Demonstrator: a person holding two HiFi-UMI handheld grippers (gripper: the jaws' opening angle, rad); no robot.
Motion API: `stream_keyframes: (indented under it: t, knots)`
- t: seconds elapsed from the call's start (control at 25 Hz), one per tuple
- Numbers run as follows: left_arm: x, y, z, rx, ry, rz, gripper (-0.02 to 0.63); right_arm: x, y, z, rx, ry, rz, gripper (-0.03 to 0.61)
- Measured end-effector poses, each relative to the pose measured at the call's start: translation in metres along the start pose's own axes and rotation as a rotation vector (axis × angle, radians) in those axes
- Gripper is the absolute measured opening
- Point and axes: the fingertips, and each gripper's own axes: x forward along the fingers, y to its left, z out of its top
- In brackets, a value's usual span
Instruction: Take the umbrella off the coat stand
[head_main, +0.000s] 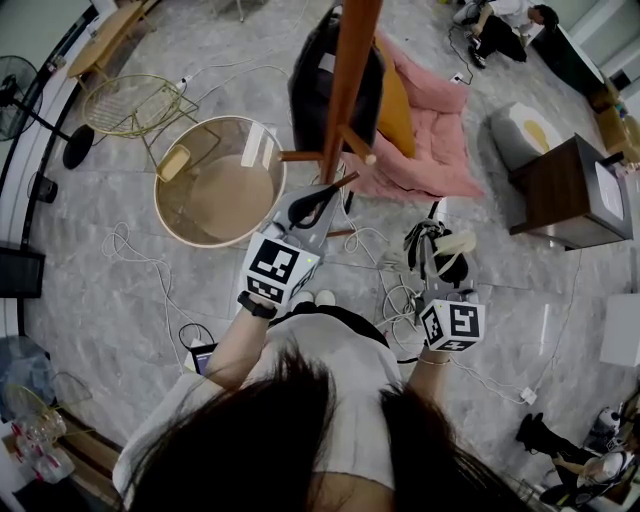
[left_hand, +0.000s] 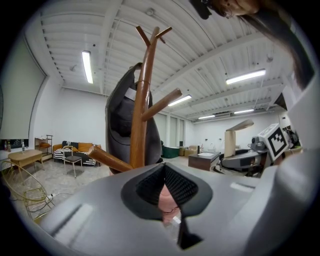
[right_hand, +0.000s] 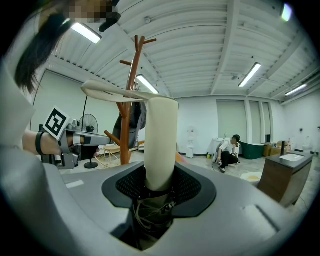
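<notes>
The wooden coat stand (head_main: 350, 80) rises just ahead of me with a black bag (head_main: 318, 85) hanging on it. My right gripper (head_main: 441, 240) is shut on the umbrella (head_main: 447, 250), a folded black one with a cream hooked handle (right_hand: 161, 145). The handle stands up between the pads, clear of the stand (right_hand: 127, 115), which is off to the left. My left gripper (head_main: 333, 190) is shut with nothing in it, its tips close to a lower peg of the stand (left_hand: 142, 110). The bag (left_hand: 122, 120) hangs behind that pole.
A round glass-topped table (head_main: 172, 215) and a wire chair (head_main: 135, 105) stand to the left. A pink cushion (head_main: 430, 130) lies behind the stand, and a dark wooden cabinet (head_main: 570, 190) is on the right. Cables (head_main: 395, 295) trail on the floor. A person (right_hand: 227, 151) crouches far back.
</notes>
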Motion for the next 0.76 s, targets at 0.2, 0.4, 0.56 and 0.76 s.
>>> stream_keyframes:
  t: [0.2,0.4,0.56,0.76]
  knots:
    - [-0.003,0.007,0.007,0.012,-0.015,0.012,0.058,0.0,0.001,0.001,-0.001,-0.002,0.005,0.152]
    - [-0.004,0.008,0.006,-0.001,-0.013,0.01,0.058,-0.002,-0.001,0.002,-0.005,-0.005,0.003,0.152]
    - [-0.008,0.011,0.004,0.001,-0.004,0.01,0.058,-0.001,0.003,0.004,-0.004,-0.01,0.009,0.152]
    - [-0.011,0.011,0.001,0.003,-0.006,0.005,0.058,-0.003,0.004,0.007,-0.014,-0.021,0.005,0.152]
